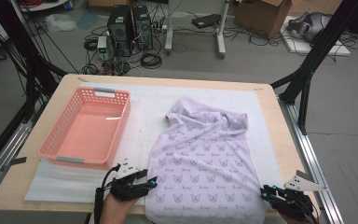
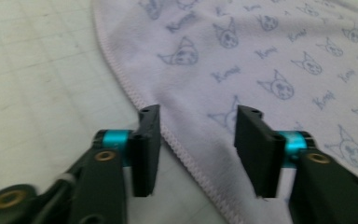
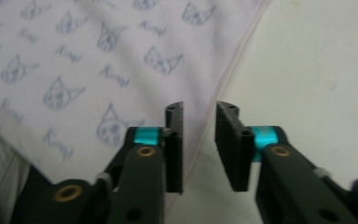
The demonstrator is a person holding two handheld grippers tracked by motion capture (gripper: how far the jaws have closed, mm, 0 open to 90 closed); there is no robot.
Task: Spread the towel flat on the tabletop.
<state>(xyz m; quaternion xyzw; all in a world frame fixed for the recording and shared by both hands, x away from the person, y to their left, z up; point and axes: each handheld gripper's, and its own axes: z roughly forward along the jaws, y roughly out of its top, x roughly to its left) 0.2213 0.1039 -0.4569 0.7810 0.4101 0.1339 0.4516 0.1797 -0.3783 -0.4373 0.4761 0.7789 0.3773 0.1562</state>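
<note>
towel (image 1: 204,161), pale lilac with little cat faces printed all over, lies spread on the white mat (image 1: 140,116) between the two hand-held tools, its far end rumpled into folds and its near end hanging a little over the table's front edge. the left gripper (image 1: 152,181) sits just at the cloth's near left edge; in the left gripper view its jaws stand apart, one over bare mat and one over the fabric, with the stitched hem (image 2: 182,144) running between them and nothing pinched. the right gripper (image 1: 264,190) is at the near right edge, and in the right gripper view its jaws are parted too, a narrower gap, with the towel's border (image 3: 223,79) passing right under that gap; the pads do not look to be pressing on anything.

from where i stand it looks like soft, light terry-type stuff: it will sag, fold and drag rather than lift flat, and a grip on a single layer in the middle would only raise a peak. the hem is the firmest part, so the near corners, one ahead of each tool, seem the sensible places to pinch. an empty pink basket (image 1: 87,127) waits beyond and to the outside of the left tool, well apart from the cloth.
</note>
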